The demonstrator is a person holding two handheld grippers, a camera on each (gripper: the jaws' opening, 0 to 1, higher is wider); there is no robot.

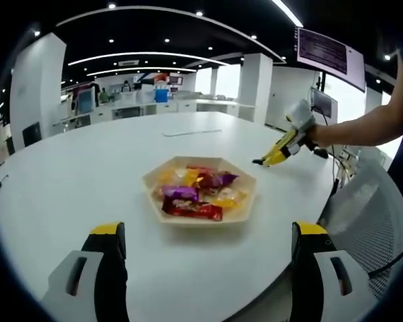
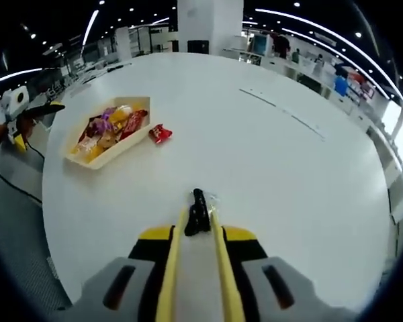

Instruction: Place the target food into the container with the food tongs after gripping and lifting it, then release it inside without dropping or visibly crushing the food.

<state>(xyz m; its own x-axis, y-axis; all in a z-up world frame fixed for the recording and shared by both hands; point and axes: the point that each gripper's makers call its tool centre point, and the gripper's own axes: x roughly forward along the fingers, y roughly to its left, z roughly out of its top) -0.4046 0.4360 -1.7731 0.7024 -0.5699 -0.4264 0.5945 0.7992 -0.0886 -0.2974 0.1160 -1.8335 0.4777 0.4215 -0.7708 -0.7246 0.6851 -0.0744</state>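
A pale hexagonal tray (image 1: 245, 209) (image 2: 114, 155) on the white round table holds several wrapped snacks (image 1: 195, 194) in red, purple and yellow. One red packet (image 2: 160, 133) lies on the table just beside the tray. My right gripper (image 2: 198, 235) (image 1: 290, 141) is shut on yellow food tongs (image 2: 198, 211) (image 1: 272, 157). Their black tips are close together, low over the table and well short of the tray. A bit of clear wrapper shows at the tips; whether they hold it is unclear. My left gripper (image 1: 208, 245) (image 2: 28, 115) is open with nothing between its fingers, near the table edge facing the tray.
The white table (image 1: 87, 174) (image 2: 269, 147) spreads wide around the tray, with a thin strip (image 1: 191, 132) lying further back. A mesh chair back (image 1: 369, 221) stands at the table's edge. Desks and pillars fill the office behind.
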